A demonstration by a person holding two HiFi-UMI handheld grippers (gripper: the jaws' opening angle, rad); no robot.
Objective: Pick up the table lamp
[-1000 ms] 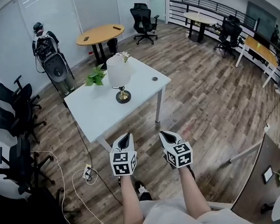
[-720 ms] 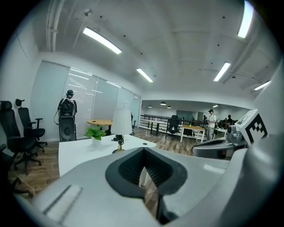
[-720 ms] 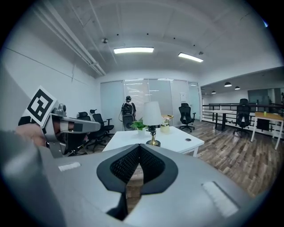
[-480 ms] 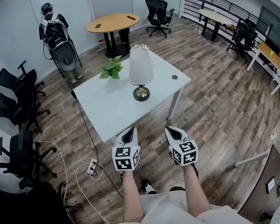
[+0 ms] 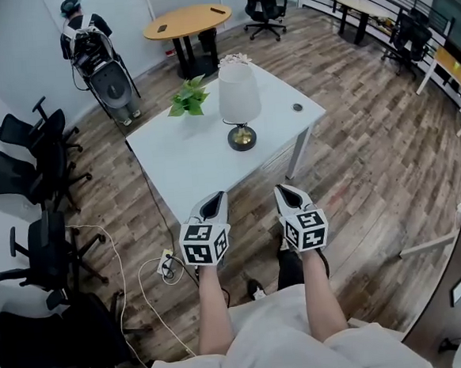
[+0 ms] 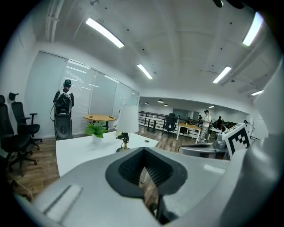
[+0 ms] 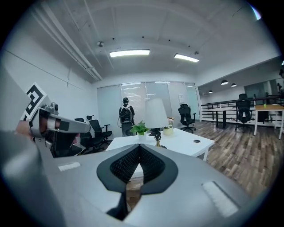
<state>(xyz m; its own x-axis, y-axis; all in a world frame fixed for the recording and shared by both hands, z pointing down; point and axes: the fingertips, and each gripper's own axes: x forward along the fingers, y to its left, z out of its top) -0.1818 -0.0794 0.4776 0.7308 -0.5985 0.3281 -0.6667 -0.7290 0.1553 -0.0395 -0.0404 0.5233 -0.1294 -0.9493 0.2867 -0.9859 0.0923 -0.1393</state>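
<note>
White laminate tops the bench (image 5: 183,161), and the table lamp (image 5: 239,107) stands on it toward the far right, upright, with a white shade on a brass stem and a dark round base. To its left a small white pot holds a leafy green plant (image 5: 189,100); at the far edge behind the shade a pale pot (image 7: 168,130) holds light flowers. A small dark disc (image 5: 297,107) lies on the bench top to the right of the lamp. The left hand-held gripper (image 5: 216,198) and the right hand-held gripper (image 5: 285,189) hover side by side over the wood floor at the bench's near edge, well apart from the lamp, each with a cube printed with black-and-white square markers. In each gripper view the ribbed black pads meet at the tips with nothing between them. On the floor at the near left lies a white power strip (image 5: 168,265) with cables.
</note>
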